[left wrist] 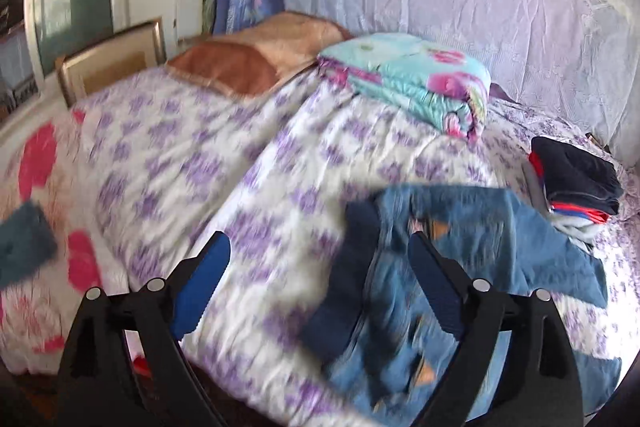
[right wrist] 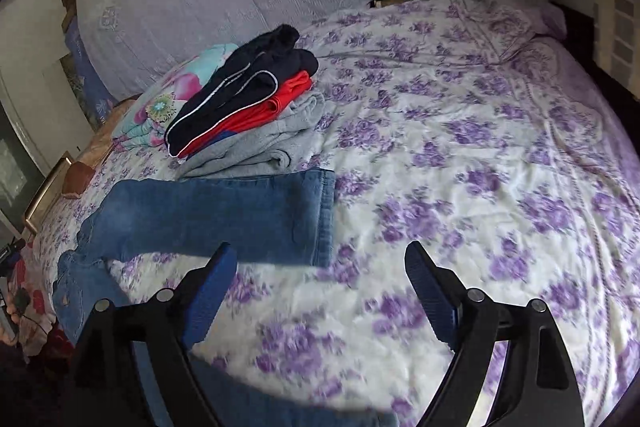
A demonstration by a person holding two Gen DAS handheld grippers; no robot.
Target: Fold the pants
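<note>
Pants: blue jeans (right wrist: 224, 215) lie on the bed, not yet folded. In the right wrist view one leg runs flat from 9 o'clock toward centre, its hem at about 12 o'clock of the right gripper; the upper part bunches toward the bed edge at 8 o'clock.
Pants, left view: the same denim (left wrist: 472, 251) sits from centre to 4 o'clock, rumpled, with a darker inner face turned up along one side. The view is blurred; seams and waistband cannot be made out.
Left gripper (left wrist: 320, 287): jaws spread wide, nothing between them, above the denim; whether the right-hand finger touches it cannot be told.
Right gripper (right wrist: 322, 291): jaws spread wide, empty, over bare bedspread, near the leg hem but apart from it.
Step in hand: judged to be the approach before the first fold; no grip is taken.
Next move calls for: each gripper to close on an edge of the jeans, likely hem and waist, then lay one leg over the other.
Surface: purple-flowered bedspread (right wrist: 460, 147), wrinkled.
Neighbours: stack of folded clothes (right wrist: 248, 107) touching the leg's far edge at 11 o'clock; folded floral quilt (left wrist: 416, 75) behind at 12 o'clock in the left view.
Risk: the hem may drag the stack when lifted.
</note>
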